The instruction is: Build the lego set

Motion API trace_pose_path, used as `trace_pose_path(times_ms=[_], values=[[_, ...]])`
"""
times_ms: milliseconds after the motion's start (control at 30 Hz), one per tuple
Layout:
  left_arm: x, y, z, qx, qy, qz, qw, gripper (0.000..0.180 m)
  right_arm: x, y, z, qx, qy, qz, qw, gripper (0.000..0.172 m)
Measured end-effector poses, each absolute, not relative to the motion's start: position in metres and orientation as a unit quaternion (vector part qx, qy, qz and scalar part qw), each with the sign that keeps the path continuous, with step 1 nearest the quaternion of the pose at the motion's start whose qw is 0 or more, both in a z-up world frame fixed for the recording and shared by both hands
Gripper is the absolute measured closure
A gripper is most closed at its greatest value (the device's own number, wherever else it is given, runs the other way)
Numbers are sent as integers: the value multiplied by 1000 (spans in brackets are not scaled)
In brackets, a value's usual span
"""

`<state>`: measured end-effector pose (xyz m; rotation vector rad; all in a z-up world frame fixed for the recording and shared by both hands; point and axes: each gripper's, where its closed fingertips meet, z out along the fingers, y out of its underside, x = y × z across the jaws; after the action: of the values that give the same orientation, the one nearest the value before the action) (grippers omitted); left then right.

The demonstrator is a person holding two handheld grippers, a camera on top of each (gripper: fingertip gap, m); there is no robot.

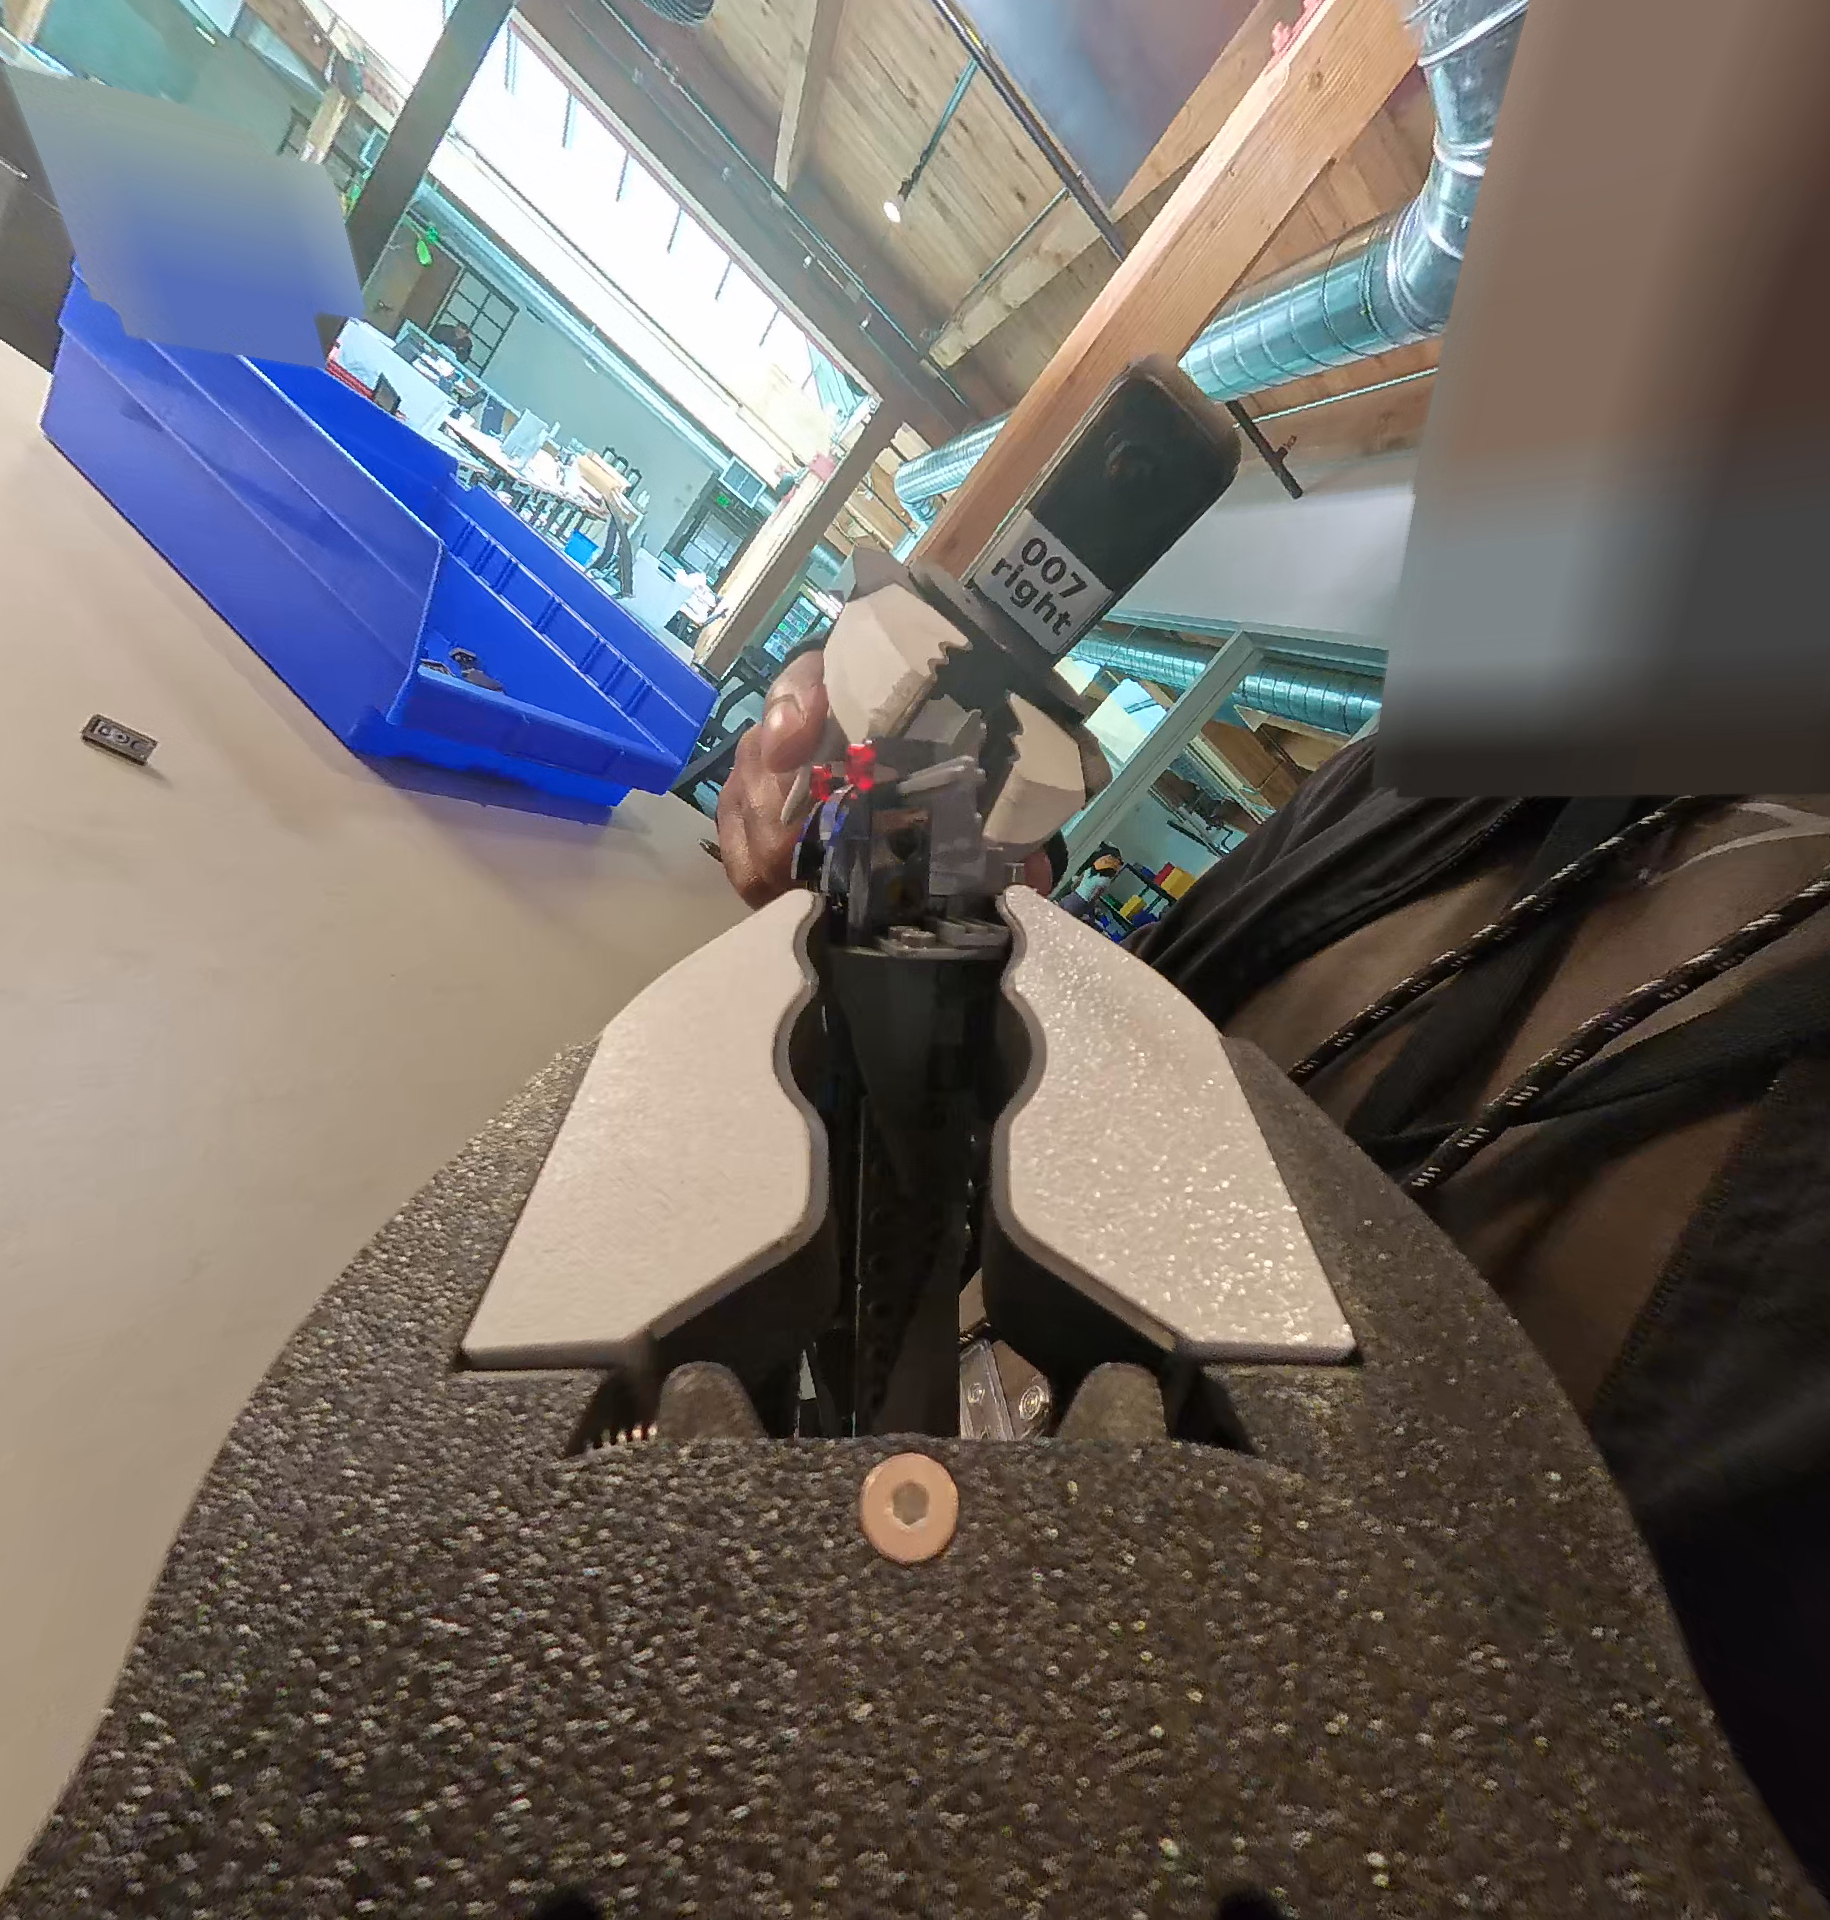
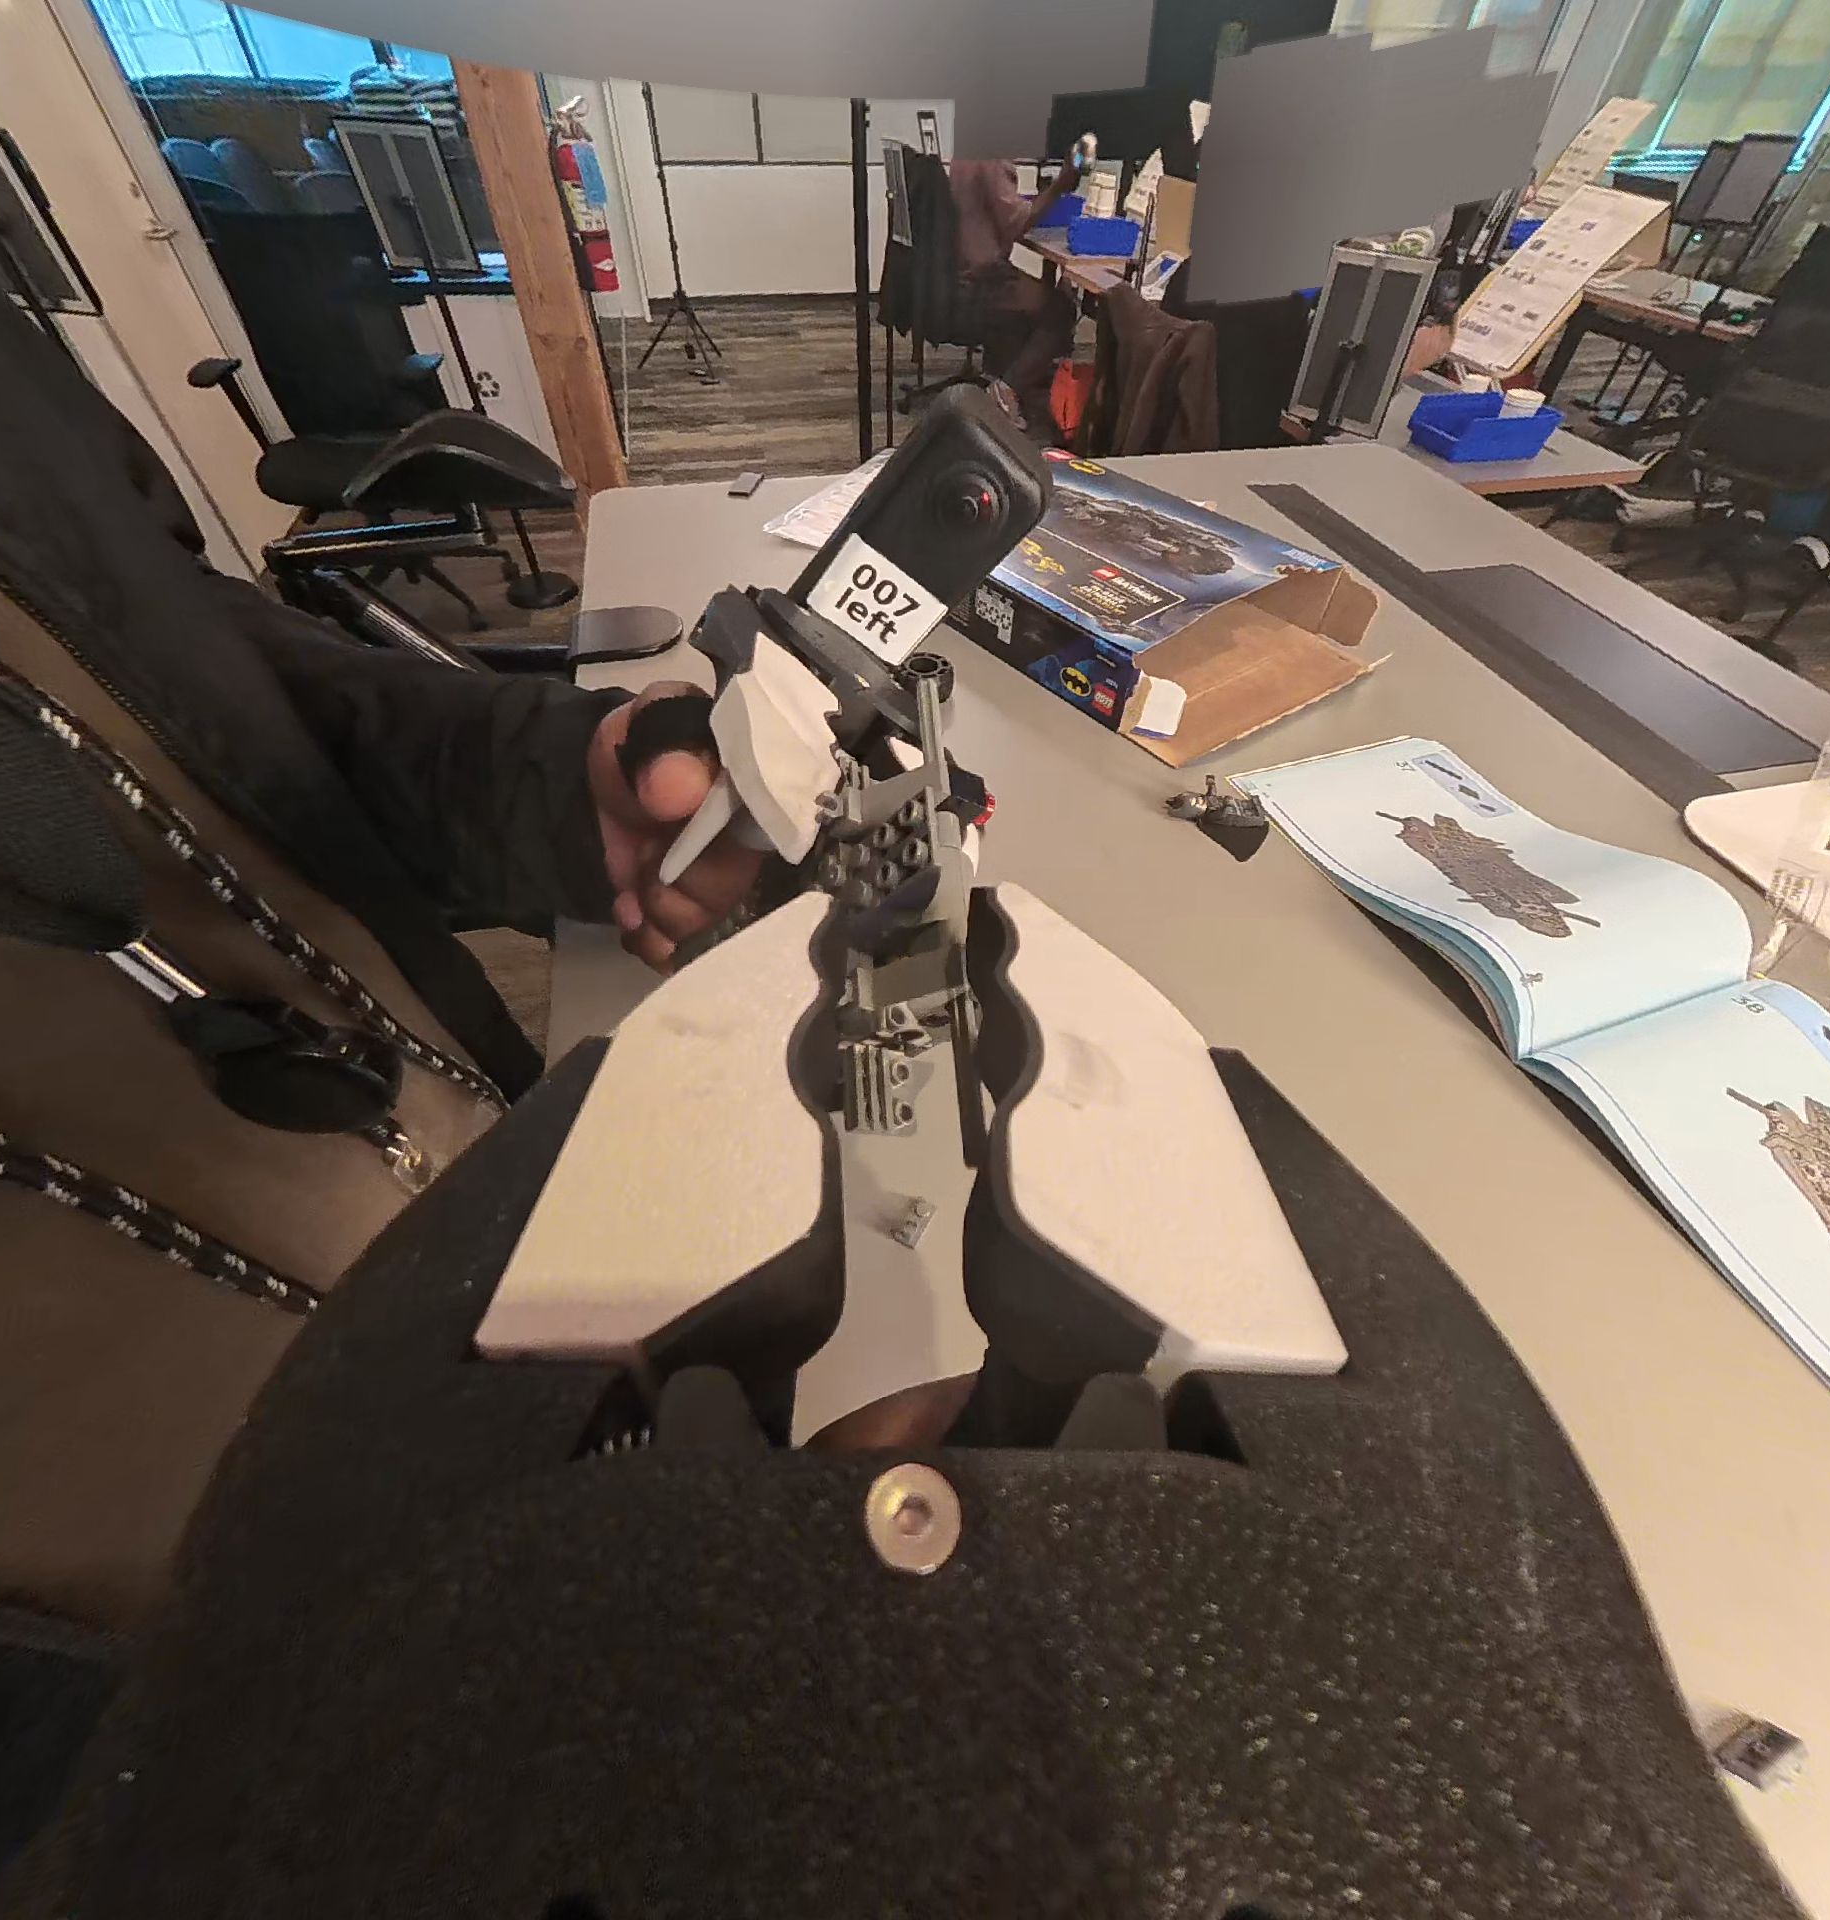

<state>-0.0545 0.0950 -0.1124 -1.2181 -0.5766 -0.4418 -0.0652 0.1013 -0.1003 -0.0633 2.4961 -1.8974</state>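
Both my tongs are on one grey and black brick model (image 2: 895, 883), held up above the bench (image 2: 1254, 935) mid-frame. My left tongs (image 1: 911, 914) are clamped on the model's dark lower body, pads tight on both sides, its grey studded top poking out past the tips toward frame centre. My right tongs (image 2: 895, 930) have the other end of the model between the fingers, but I cannot tell if the pads press it or sit slack. In the left wrist view the right tongs come in from above centre onto the model's top, near small red pieces (image 1: 843, 774). A loose small grey plate (image 2: 913, 1229) lies on the bench, seen through the gap of my right tongs, lower centre. An open instruction booklet (image 2: 1576, 935) is at right of the right wrist view, a small dark figure (image 2: 1217, 805) just left of it, an opened cardboard box (image 2: 1202, 623) upper centre. In the left wrist view blue bins (image 1: 371, 582) sit upper left, with a small dark plate (image 1: 119, 740) alone at the left edge.
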Motion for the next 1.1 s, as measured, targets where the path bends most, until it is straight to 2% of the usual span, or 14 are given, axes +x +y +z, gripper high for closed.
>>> trace_pose_path(times_ms=[200, 567, 700, 900, 1100], values=[[-51, 98, -112, -568, -255, -204, 755, 152, -58, 101, -101, -29, 791, -611, 22, 158], [-50, 99, -112, -572, -253, -201, 754, 152, -57, 102, -100, -29, 788, -614, 33, 158], [-72, 91, -118, -534, -327, -203, 753, 152, -76, 102, -96, 3, 782, -621, -51, 144], [-97, 79, -132, -451, -453, -228, 735, 152, -89, 96, -110, -13, 797, -561, -223, 144], [-99, 82, -135, -455, -488, -203, 717, 152, -92, 85, -133, -30, 818, -493, -295, 152]])
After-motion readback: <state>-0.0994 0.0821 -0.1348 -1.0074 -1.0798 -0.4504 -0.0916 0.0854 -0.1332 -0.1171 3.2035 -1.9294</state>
